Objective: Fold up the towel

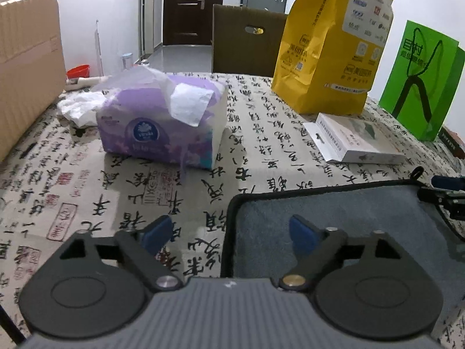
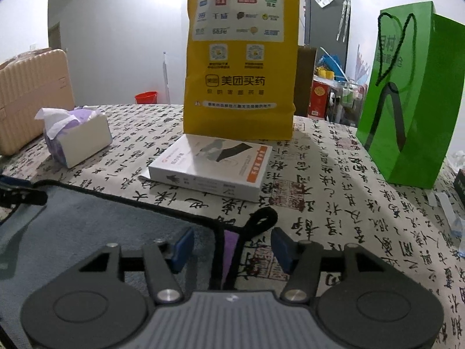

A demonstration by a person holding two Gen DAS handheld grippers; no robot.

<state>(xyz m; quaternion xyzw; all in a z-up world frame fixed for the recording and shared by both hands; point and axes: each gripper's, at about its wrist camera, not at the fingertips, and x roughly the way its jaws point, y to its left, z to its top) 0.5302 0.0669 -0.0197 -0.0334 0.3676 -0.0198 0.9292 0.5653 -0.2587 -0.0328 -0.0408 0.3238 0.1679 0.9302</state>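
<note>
A grey-blue towel (image 1: 363, 212) with black edging lies flat on the calligraphy-print tablecloth (image 1: 87, 192). My left gripper (image 1: 229, 232) is open and straddles the towel's far-left corner. The towel also shows in the right wrist view (image 2: 87, 218). Its far-right corner carries a black hanging loop (image 2: 261, 218) and a purple tag (image 2: 229, 241). My right gripper (image 2: 232, 245) is open around that corner. The right gripper's tip shows at the left wrist view's right edge (image 1: 447, 192).
A purple tissue pack (image 1: 162, 125) sits far left, with crumpled tissue (image 1: 78, 106) behind it. A white flat box (image 2: 212, 165) lies just beyond the towel, before a yellow paper bag (image 2: 241, 58). A green bag (image 2: 412, 99) stands at the right. A beige suitcase (image 1: 26, 67) stands left.
</note>
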